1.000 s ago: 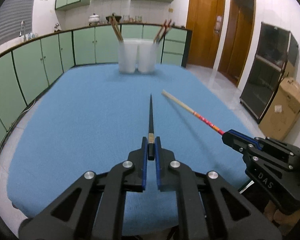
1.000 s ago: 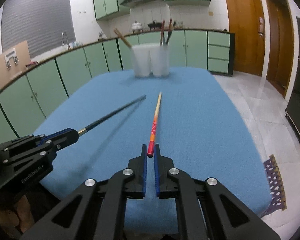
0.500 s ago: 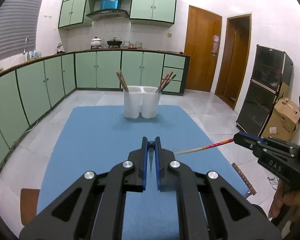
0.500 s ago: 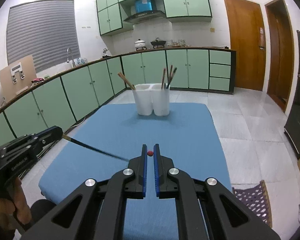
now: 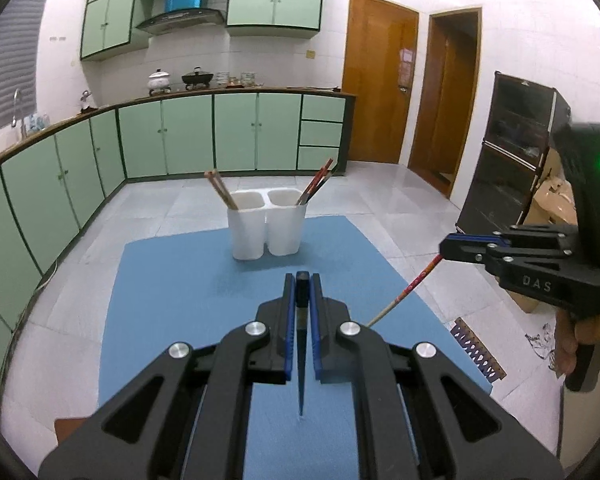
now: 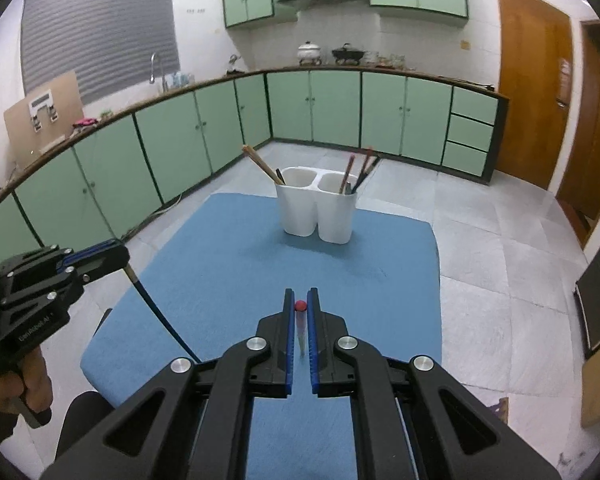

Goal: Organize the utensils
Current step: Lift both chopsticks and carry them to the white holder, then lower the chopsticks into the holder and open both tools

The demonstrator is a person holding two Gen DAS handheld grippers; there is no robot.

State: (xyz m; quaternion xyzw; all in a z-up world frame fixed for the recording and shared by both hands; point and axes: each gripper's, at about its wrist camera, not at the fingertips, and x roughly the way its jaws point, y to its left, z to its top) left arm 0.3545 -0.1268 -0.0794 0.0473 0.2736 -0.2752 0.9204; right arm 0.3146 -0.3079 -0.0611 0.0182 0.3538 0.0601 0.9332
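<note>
My left gripper [image 5: 302,280] is shut on a black chopstick [image 5: 301,364], held upright with its tip pointing down at the blue table [image 5: 172,280]. It also shows in the right wrist view [image 6: 156,312]. My right gripper [image 6: 300,306] is shut on a red-and-tan chopstick [image 6: 300,324], also tip down; in the left wrist view the chopstick [image 5: 404,294] hangs from that gripper [image 5: 446,250]. A white two-cup holder [image 5: 266,224] stands at the table's far end, with brown chopsticks in its left cup and red and dark ones in its right cup.
Both grippers are high above the table. Green cabinets [image 6: 180,136] run along the left and far walls. A black cabinet [image 5: 512,168] and a cardboard box [image 5: 548,204] stand to the right on the tiled floor.
Both grippers rose well above the table and tipped their chopsticks from lying forward to hanging tip down. The holder now looks farther and lower.
</note>
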